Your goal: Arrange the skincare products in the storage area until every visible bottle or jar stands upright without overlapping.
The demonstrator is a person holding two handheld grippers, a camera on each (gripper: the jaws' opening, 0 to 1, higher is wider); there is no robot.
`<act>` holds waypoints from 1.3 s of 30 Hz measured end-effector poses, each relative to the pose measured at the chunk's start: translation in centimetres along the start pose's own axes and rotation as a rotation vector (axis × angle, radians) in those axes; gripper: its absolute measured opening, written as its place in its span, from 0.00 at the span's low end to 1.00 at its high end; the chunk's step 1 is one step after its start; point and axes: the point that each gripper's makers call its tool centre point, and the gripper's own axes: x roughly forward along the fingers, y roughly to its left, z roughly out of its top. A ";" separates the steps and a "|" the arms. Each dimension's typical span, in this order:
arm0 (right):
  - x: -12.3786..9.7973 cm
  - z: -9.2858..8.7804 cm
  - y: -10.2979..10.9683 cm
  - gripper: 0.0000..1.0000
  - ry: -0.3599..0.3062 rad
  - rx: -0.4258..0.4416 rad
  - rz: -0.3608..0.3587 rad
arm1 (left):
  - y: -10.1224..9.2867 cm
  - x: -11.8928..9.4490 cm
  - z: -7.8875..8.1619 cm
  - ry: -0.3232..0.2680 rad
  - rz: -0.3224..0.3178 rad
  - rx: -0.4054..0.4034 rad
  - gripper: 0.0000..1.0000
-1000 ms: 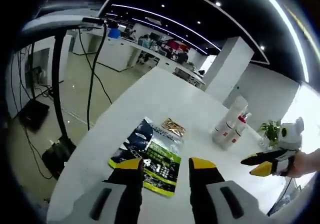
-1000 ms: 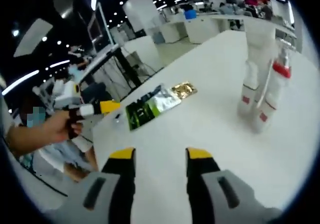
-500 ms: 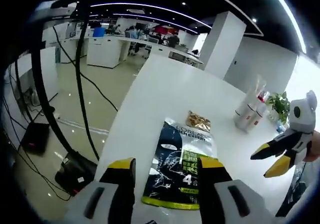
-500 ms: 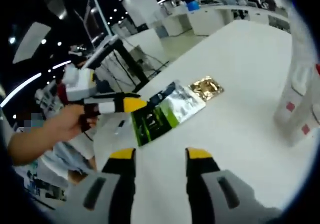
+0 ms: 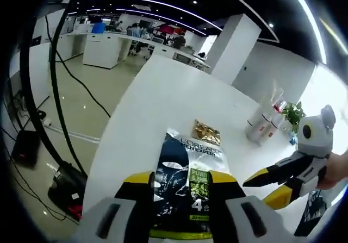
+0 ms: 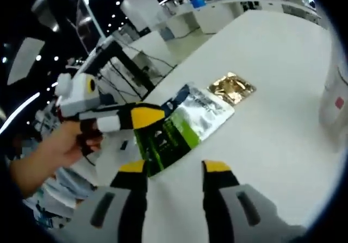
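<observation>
The left gripper [image 5: 181, 184] hangs with jaws parted and empty over the near end of the flat sachet pack [image 5: 187, 186]; the right gripper [image 6: 169, 168], likewise open and empty, hovers just beside that pack. The pack looks thin, light, floppy and slick, best pinched by an edge. Beyond it on the desk [image 5: 168, 91] lie a small gold sachet [image 5: 206, 131] and, farther off, upright bottles [image 5: 262, 124].

White table [image 5: 174, 96], black-and-green sachet pack [image 5: 185, 183], gold foil packet [image 5: 207, 132], yellow-tipped jaws.

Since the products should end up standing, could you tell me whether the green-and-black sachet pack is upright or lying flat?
Lying flat. The sachet pack rests face-up on the white table, its printed front fully visible.
</observation>
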 end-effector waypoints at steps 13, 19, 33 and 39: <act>0.6 1.1 -0.5 0.29 -0.064 0.093 0.013 | 0.7 0.1 0.2 -0.062 -0.069 -0.201 0.23; 0.7 1.6 -1.3 0.24 -0.127 0.237 0.033 | 1.2 -0.4 0.0 -0.105 -0.132 -0.374 0.21; 1.1 0.9 -1.5 0.09 -0.107 0.175 0.012 | -0.8 -1.3 -0.9 -0.098 -0.210 -0.510 0.12; 0.6 1.4 -0.7 0.01 -0.155 0.184 0.058 | -1.3 -1.9 -1.0 -0.105 -0.219 -0.526 0.13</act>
